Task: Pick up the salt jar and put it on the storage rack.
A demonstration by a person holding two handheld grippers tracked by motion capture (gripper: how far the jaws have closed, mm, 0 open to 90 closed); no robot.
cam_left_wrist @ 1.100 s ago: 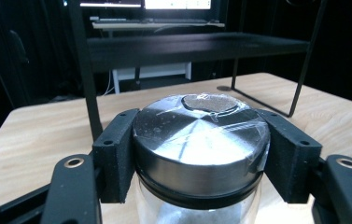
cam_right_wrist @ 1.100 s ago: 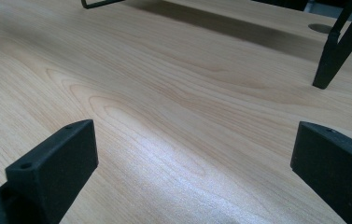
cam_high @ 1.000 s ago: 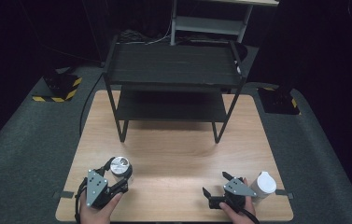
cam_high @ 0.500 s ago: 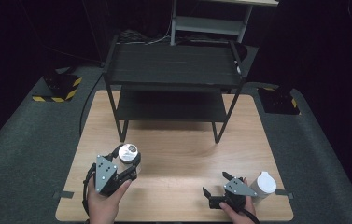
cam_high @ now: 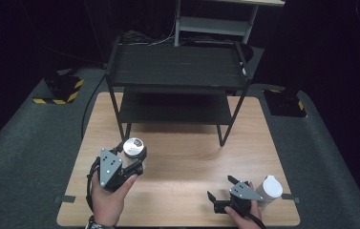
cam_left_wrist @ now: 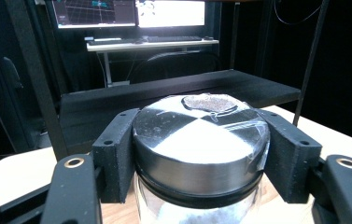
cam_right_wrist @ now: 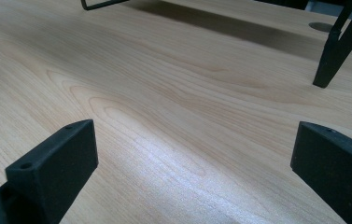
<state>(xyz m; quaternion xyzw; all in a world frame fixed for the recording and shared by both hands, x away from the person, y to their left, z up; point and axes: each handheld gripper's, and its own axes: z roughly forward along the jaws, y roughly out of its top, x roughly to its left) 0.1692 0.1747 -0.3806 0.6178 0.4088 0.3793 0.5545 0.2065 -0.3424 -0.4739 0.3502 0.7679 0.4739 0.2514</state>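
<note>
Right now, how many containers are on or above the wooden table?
2. A jar with a silver lid is clamped in the left gripper near the table's left front. A white container stands at the right front edge, beside the right gripper.

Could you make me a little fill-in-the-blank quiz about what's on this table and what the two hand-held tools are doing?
1. The left gripper has its fingers shut on a jar with a ____ lid.
2. The right gripper rests with its fingers ____, nothing between them.
3. The black shelf rack stands on a ____ table.
4. A white cup stands beside the ____ gripper.

Missing words: silver; open; wooden; right
</note>
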